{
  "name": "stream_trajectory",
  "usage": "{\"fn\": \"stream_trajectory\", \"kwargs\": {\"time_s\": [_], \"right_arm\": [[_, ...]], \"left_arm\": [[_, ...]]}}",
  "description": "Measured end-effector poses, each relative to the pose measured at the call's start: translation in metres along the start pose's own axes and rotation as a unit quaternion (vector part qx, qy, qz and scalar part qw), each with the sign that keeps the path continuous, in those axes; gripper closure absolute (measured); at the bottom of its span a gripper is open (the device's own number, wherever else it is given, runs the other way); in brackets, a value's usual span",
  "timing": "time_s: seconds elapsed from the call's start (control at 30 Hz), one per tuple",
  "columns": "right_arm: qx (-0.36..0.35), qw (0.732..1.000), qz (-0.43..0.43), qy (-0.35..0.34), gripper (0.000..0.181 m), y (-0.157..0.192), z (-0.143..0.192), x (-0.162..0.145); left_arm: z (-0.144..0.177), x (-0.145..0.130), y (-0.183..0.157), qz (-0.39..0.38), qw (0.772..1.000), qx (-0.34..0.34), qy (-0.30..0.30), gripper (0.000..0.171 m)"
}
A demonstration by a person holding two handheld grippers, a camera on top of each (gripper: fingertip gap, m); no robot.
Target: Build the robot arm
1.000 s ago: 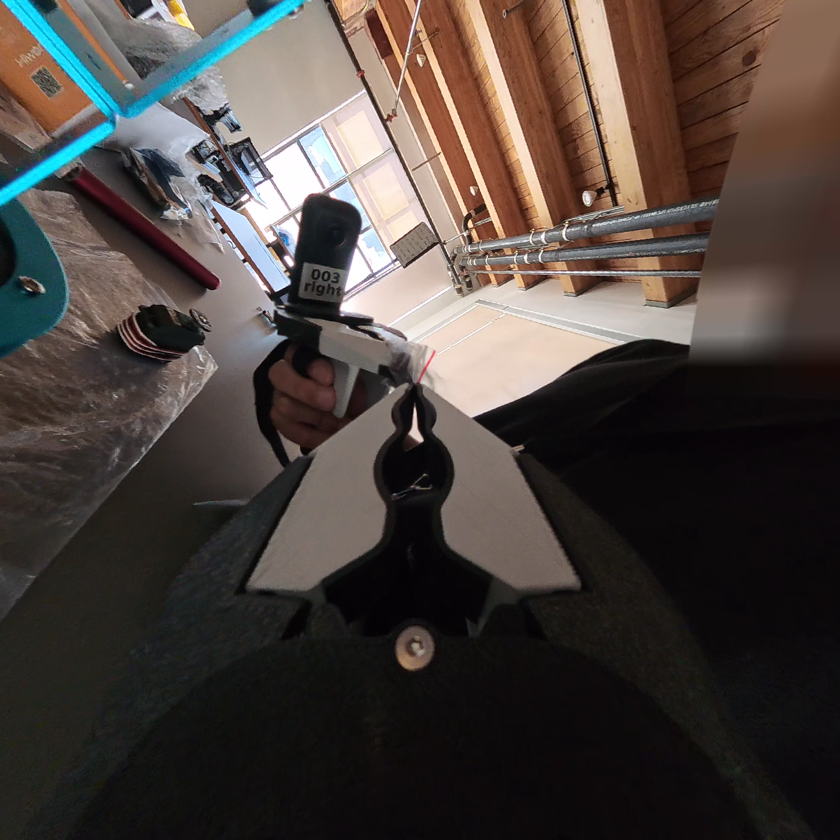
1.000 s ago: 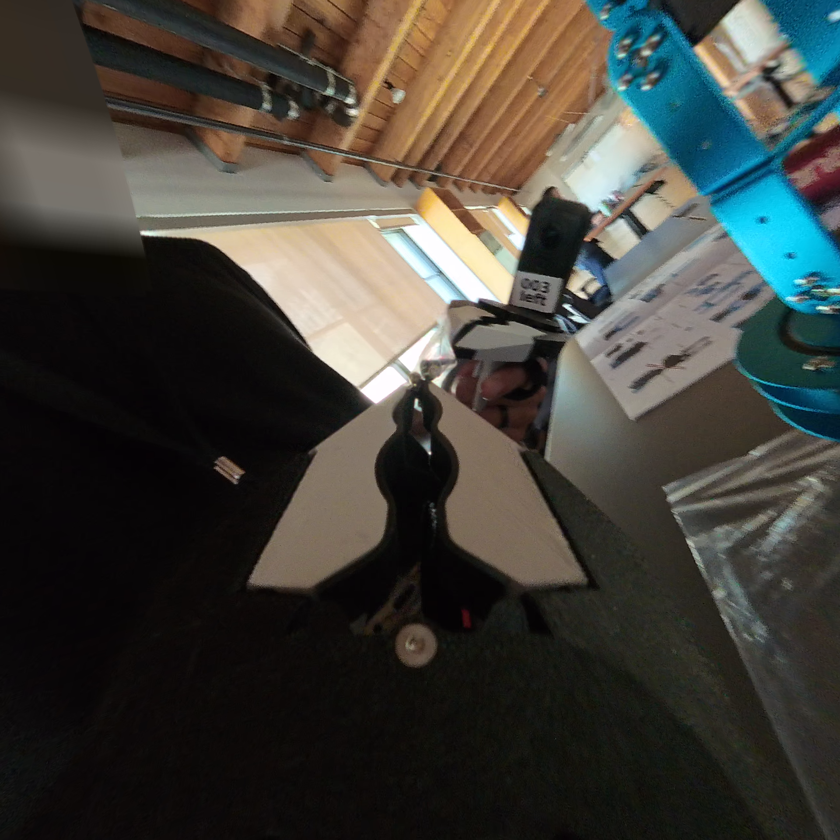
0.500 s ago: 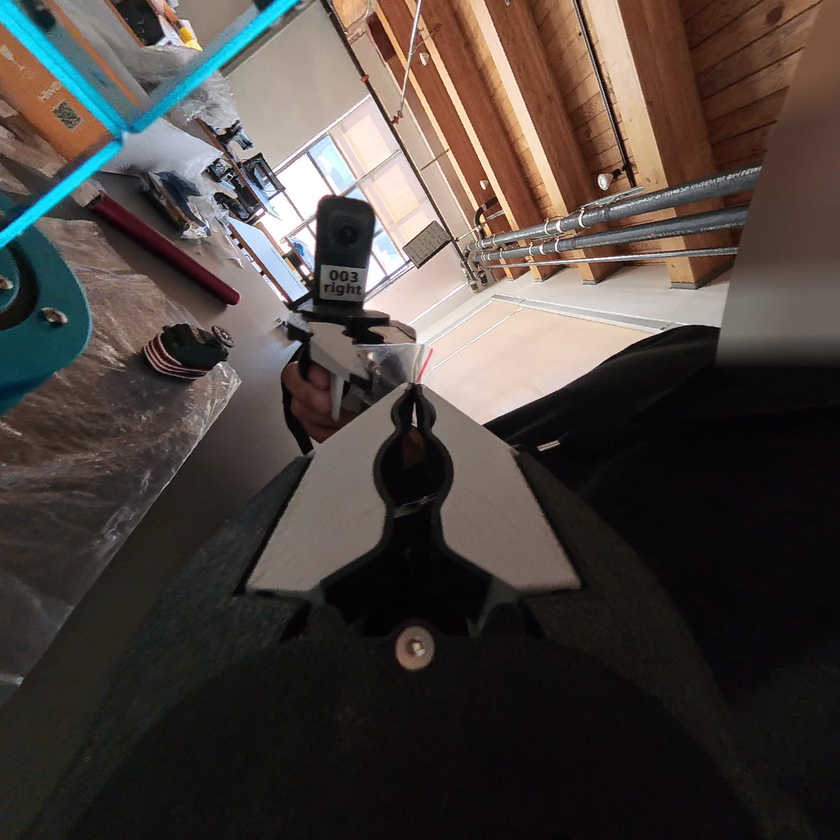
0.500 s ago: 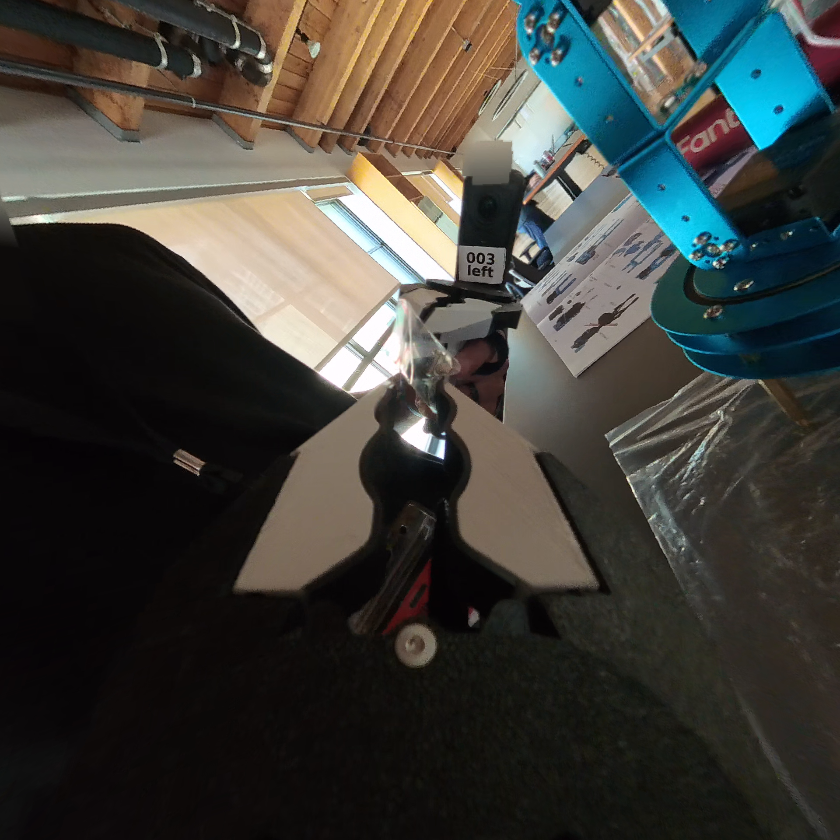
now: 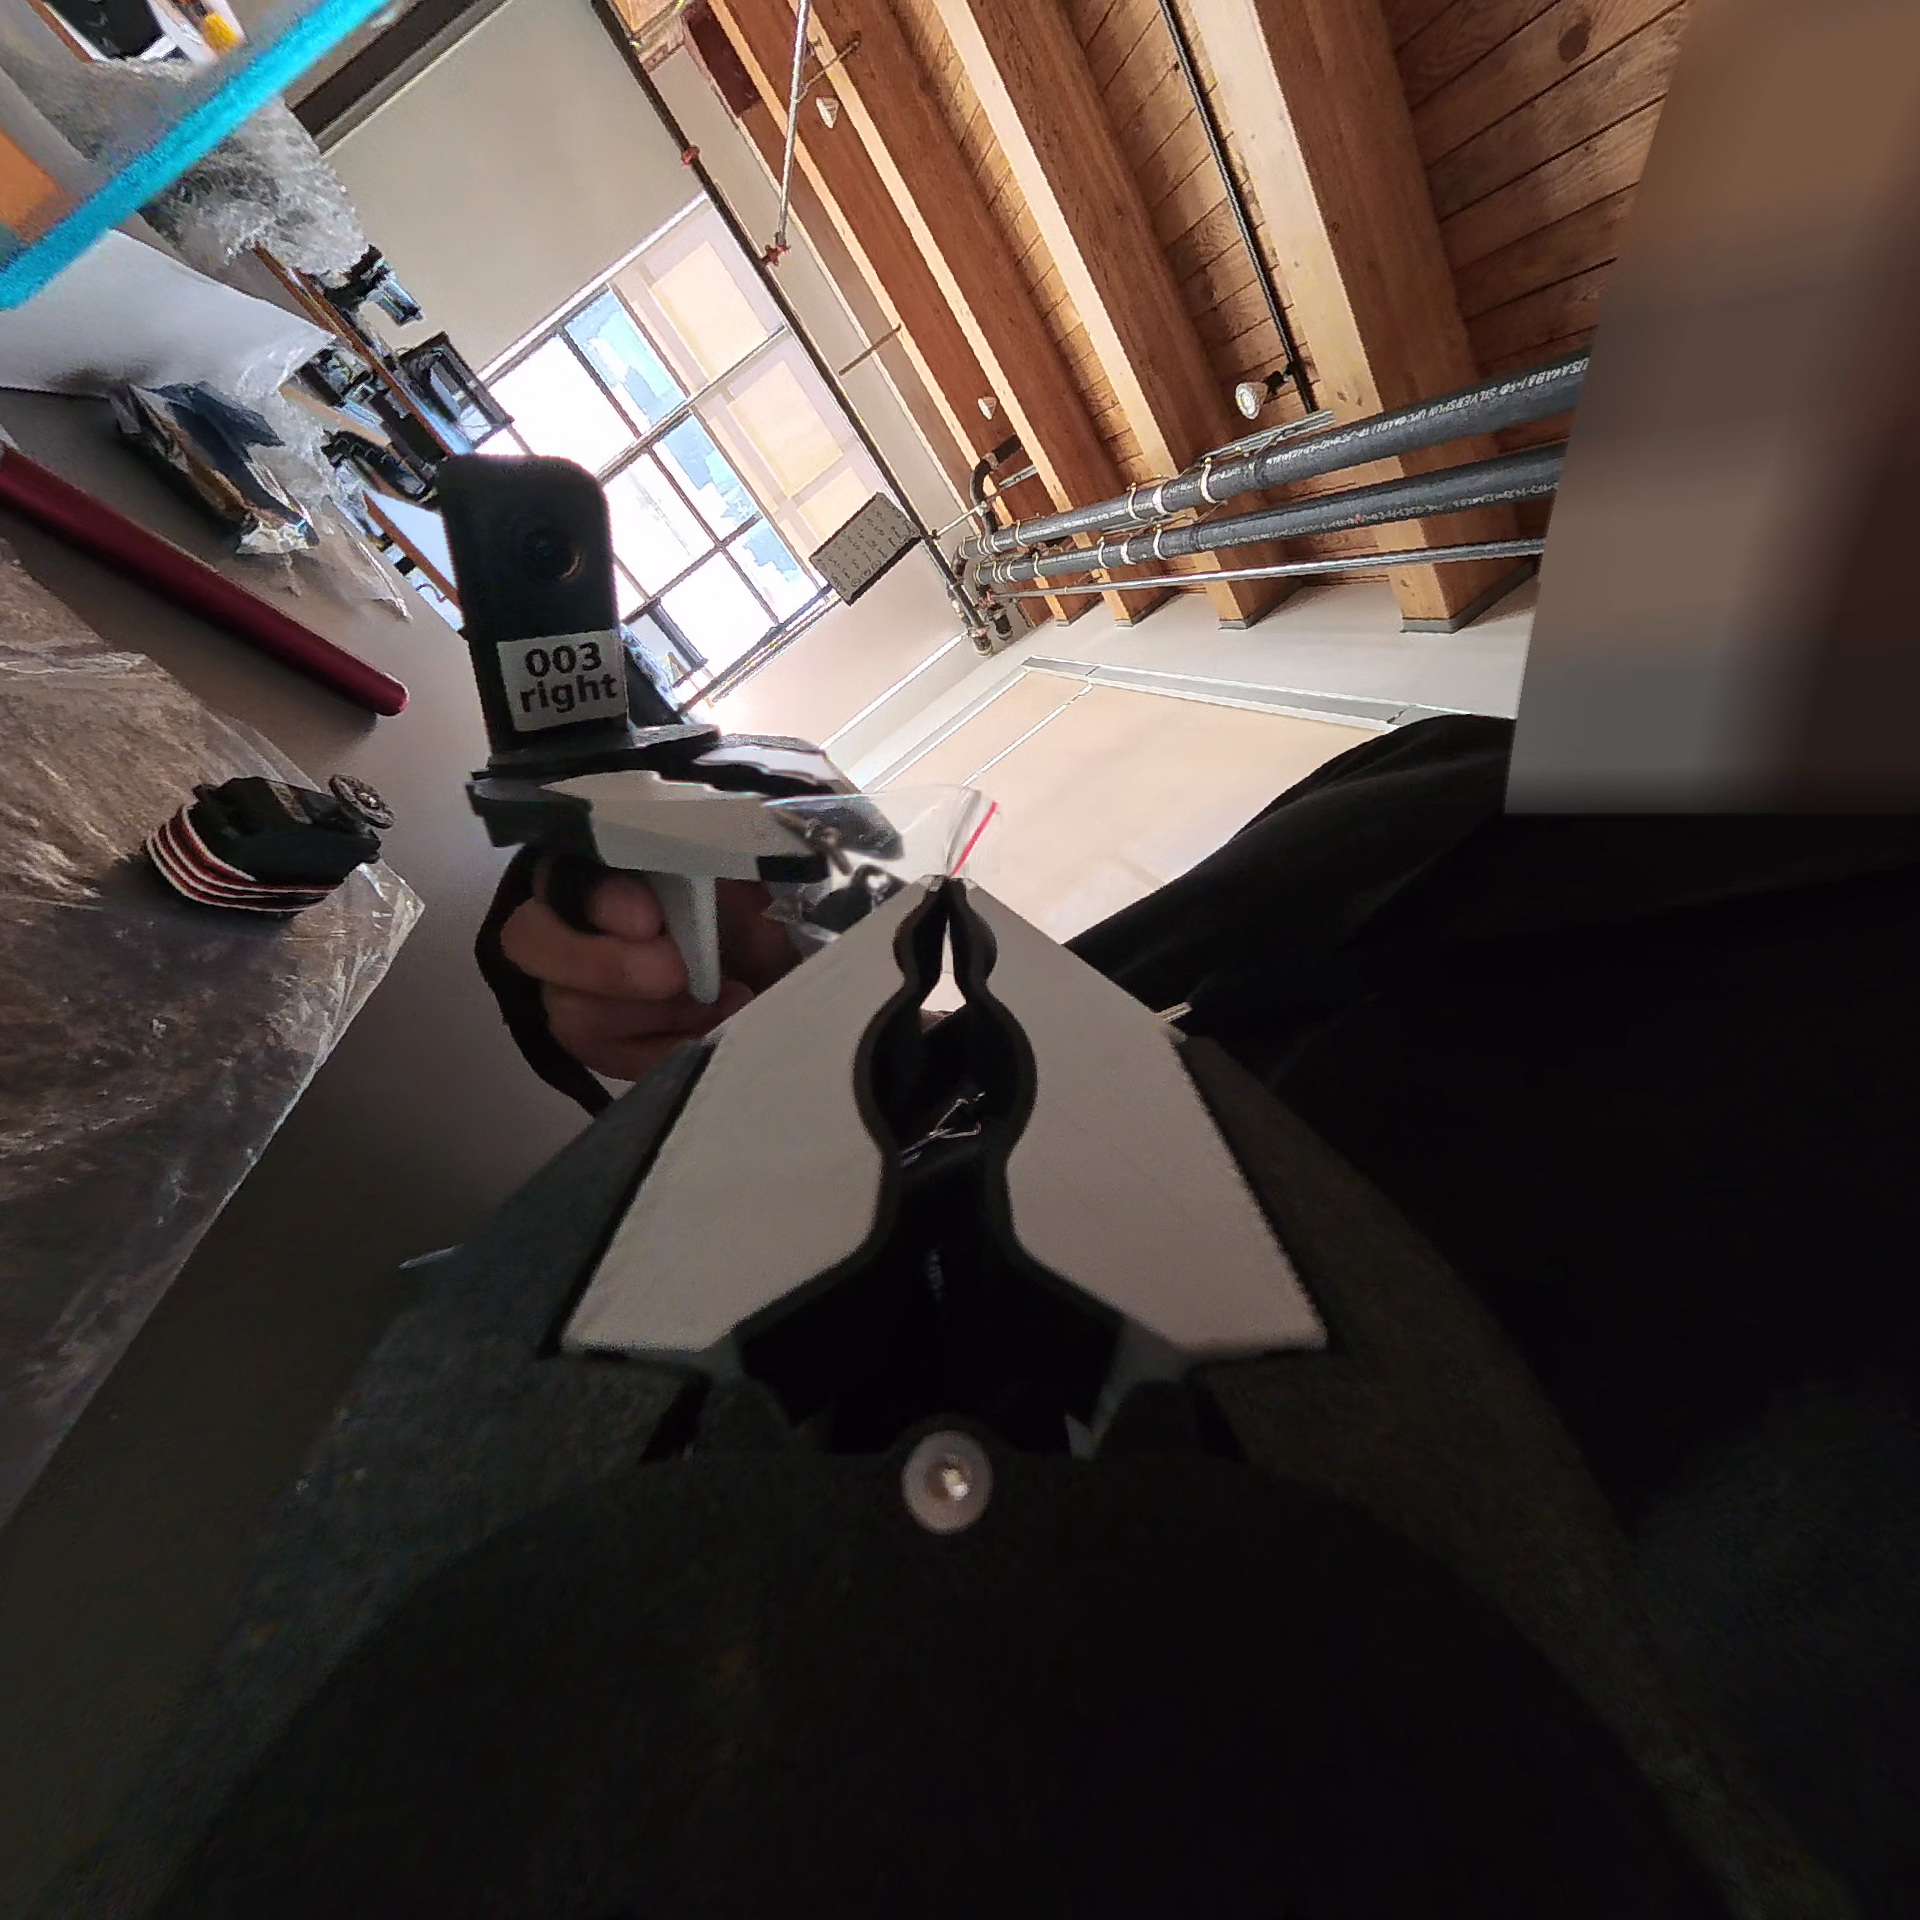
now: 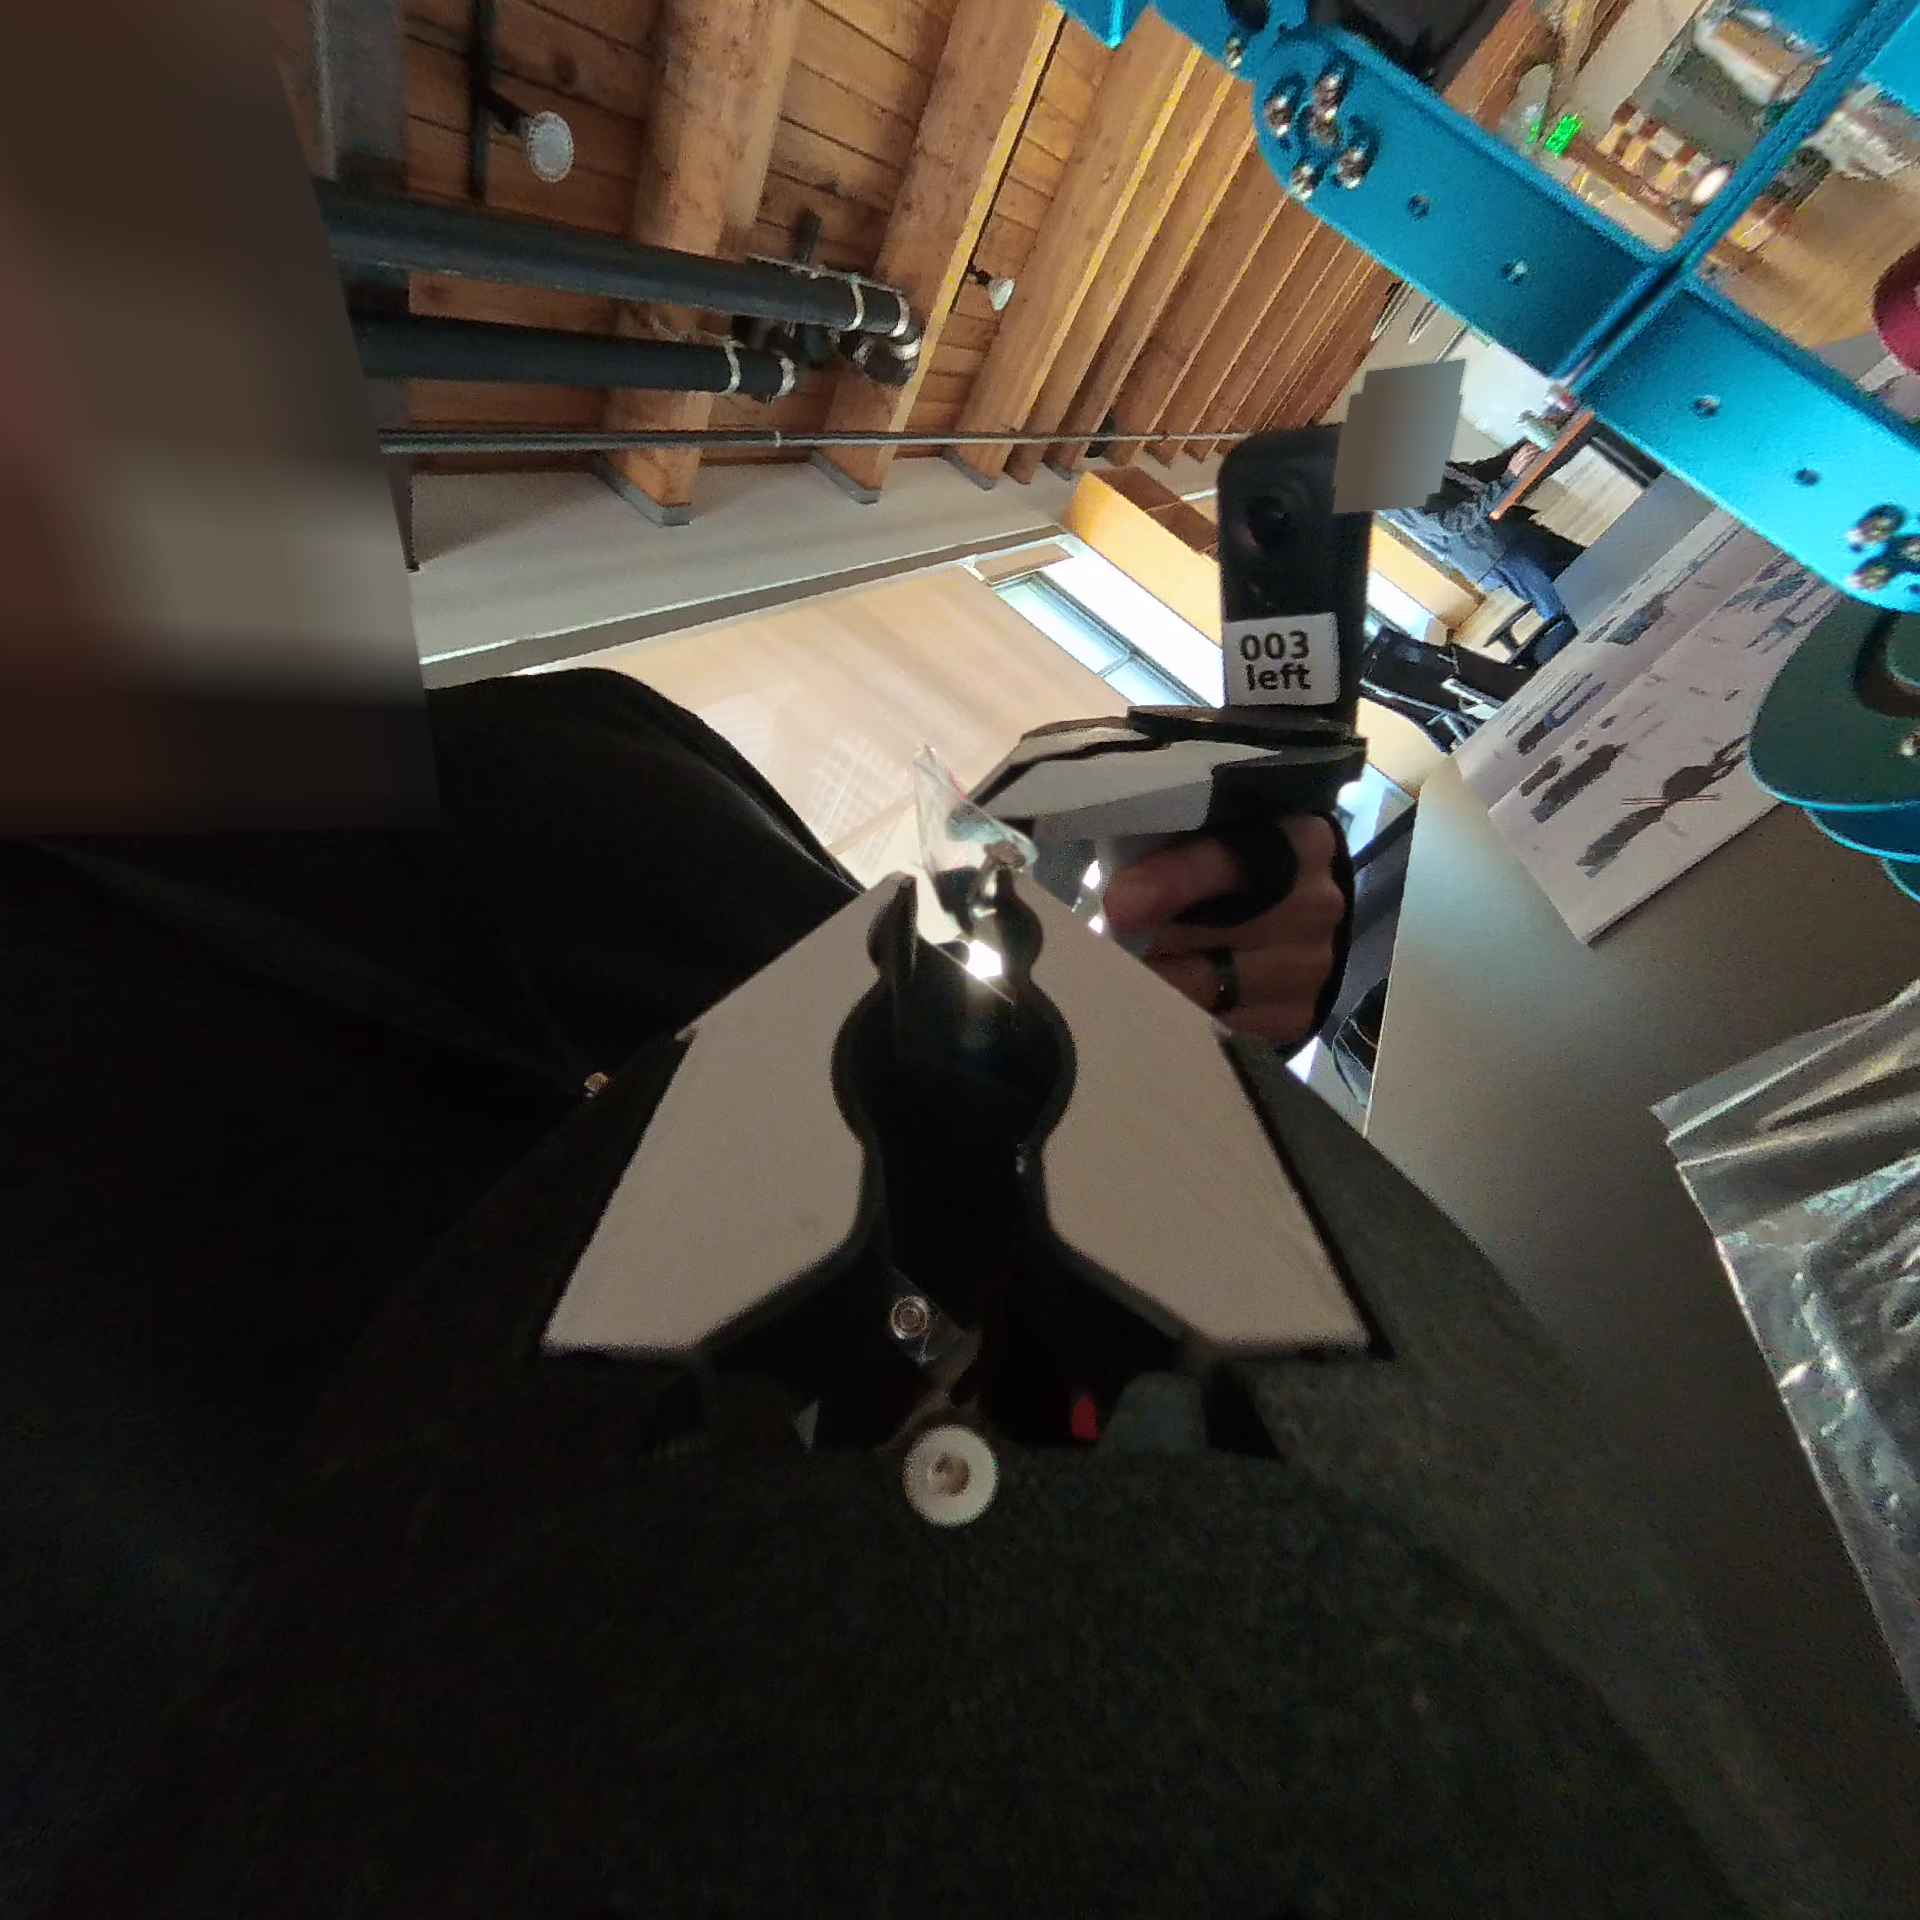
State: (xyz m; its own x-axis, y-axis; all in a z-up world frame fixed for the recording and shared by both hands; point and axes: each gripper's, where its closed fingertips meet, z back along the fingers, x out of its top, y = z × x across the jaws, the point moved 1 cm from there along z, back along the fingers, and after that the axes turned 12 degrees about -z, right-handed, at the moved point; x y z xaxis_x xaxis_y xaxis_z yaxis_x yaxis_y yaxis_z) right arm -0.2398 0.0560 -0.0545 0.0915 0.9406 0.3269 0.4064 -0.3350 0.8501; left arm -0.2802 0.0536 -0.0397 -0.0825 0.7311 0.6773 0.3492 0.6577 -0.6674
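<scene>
Both grippers point upward toward the ceiling and meet at a small clear plastic bag [image 5: 914, 821] with a red strip, holding small metal parts. My left gripper [image 5: 951, 899] is shut on one edge of the bag. The right gripper shows beyond it in the left wrist view [image 5: 831, 831], held in a hand, with the bag at its tips. In the right wrist view my right gripper [image 6: 961, 904] has its jaws slightly parted around the bag [image 6: 961, 831], which runs down between the fingers. The left gripper [image 6: 987, 805] shows there too, touching the bag's top.
A dark table [image 5: 312, 1091] carries a crinkled plastic sheet [image 5: 125, 935], a black servo with red and white wires [image 5: 270, 842] and a red tube [image 5: 208, 603]. A blue metal frame [image 6: 1558, 208], teal discs [image 6: 1849, 748] and a printed sheet [image 6: 1662, 748] lie right. A person's black clothing [image 5: 1558, 1039] is close behind. Both grippers' tips are close together, under 4 cm apart.
The right gripper's jaws have parted slightly and the bag now sits deeper between them. The two grippers have shifted sideways from each other. The left gripper has stayed shut on the bag's edge.
</scene>
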Motion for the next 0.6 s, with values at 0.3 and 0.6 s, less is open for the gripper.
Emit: {"fn": "stream_trajectory", "kwargs": {"time_s": [0.3,0.6], "right_arm": [[0.009,1.0,-0.004,-0.012,0.173,0.0,-0.002,0.005],[-0.112,0.991,0.059,-0.042,0.177,-0.017,0.012,0.015]], "left_arm": [[0.0,-0.005,0.003,0.007,1.0,0.002,0.008,0.171],[0.014,-0.005,0.03,0.018,0.997,0.076,-0.005,0.171]]}}
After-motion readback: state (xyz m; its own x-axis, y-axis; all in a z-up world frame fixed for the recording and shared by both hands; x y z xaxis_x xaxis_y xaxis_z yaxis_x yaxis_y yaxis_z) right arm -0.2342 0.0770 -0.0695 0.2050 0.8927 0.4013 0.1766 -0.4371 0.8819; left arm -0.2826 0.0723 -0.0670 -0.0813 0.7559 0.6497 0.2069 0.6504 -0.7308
